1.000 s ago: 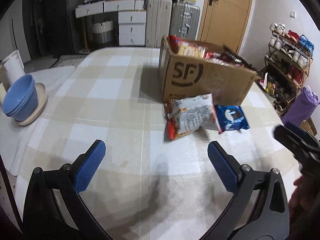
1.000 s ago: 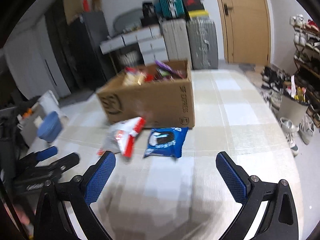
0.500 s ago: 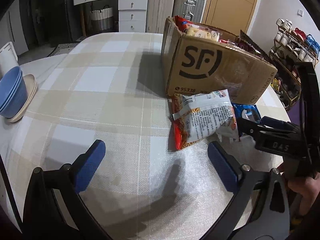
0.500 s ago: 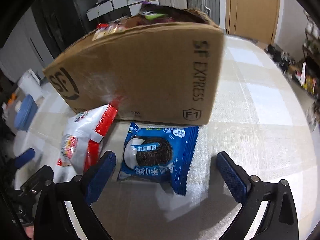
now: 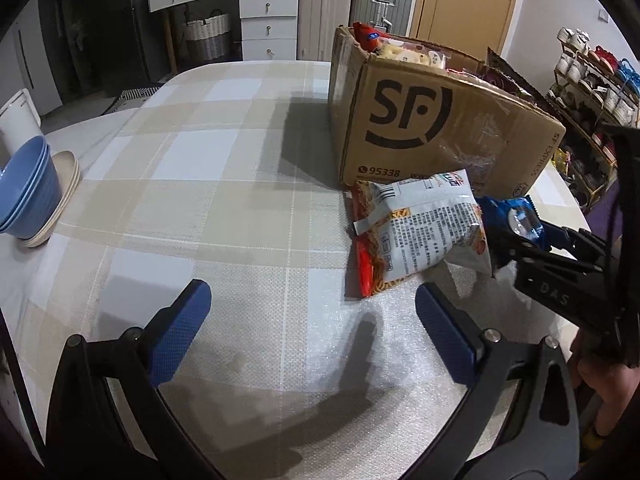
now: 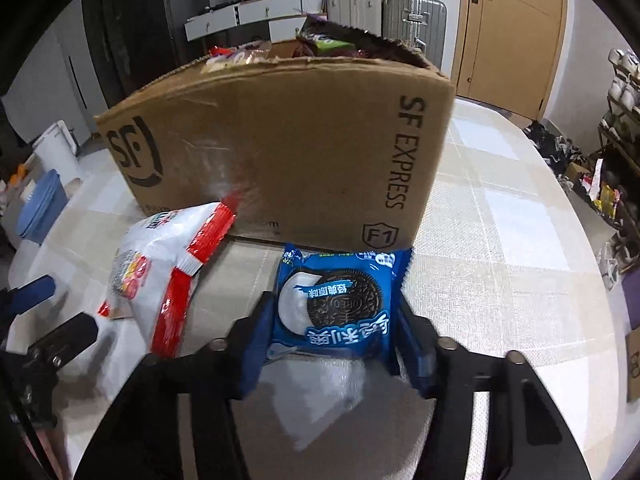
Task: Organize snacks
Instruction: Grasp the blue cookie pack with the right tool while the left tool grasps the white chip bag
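Right tool [image 6: 335, 344] closing on the blue Oreo pack [image 6: 338, 304]; pack sits between the two blue pads, which are against its left and right sides. Pack lies flat on the desk [image 6: 500, 280], just in front of the cardboard box [image 6: 288, 148], at the box's near right corner under the "SF EXPRESS" side. In the left wrist view the same pack [image 5: 516, 216] shows only partly, behind the right tool's [image 5: 528, 240] black body.

Left tool [image 5: 312, 316] wide open, nothing between its pads, hanging over bare checked cloth near the desk's near edge [image 5: 240, 240]. It touches nothing.

White and red noodle bag [image 5: 416, 232] lies just left of the Oreo pack, its far end close against the box front below the SF logo; whether bag and pack touch I cannot tell. Right wrist view shows the bag [image 6: 168, 264] puffed up, red seam facing the pack.

Cardboard box [image 5: 432, 116] stands upright toward the desk's far right part, open on top, snack packets [image 5: 404, 50] sticking up over its rim.

Stack of blue bowls [image 5: 24, 192] on a beige plate [image 5: 60, 200] at the desk's left edge, well apart from the snacks.

A hand [image 5: 608, 376] holds the right tool at the frame's right edge.
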Demonstrator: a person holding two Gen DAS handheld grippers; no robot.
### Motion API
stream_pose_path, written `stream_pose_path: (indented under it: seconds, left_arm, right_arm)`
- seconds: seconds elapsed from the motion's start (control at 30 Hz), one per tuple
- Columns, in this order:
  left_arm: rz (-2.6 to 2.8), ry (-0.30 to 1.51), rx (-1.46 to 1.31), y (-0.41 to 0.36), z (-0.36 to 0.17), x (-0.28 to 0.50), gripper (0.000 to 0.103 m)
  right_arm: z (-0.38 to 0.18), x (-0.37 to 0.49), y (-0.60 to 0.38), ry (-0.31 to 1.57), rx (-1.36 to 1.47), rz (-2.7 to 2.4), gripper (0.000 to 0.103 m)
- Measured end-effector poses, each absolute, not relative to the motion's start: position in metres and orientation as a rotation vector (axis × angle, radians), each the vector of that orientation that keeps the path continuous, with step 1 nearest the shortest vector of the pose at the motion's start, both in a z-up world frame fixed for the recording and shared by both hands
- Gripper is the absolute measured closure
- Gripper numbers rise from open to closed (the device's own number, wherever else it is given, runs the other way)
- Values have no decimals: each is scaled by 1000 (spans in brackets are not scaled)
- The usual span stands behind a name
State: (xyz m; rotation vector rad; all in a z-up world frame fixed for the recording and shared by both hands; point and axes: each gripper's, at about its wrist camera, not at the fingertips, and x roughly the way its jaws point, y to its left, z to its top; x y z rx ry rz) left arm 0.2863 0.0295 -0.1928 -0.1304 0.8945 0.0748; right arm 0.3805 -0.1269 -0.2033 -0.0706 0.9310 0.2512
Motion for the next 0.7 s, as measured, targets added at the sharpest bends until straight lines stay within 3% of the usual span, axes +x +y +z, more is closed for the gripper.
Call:
stream_pose_path:
  seconds: [0.3,0.7]
  left_arm:
    - [66,890,-127,26,-184,293,1]
    - [-24,951,-231,18,-178,315,1]
  right_arm:
    - [-194,357,-185,843,262,426,56]
    - [-195,342,-193,805,315,469,56]
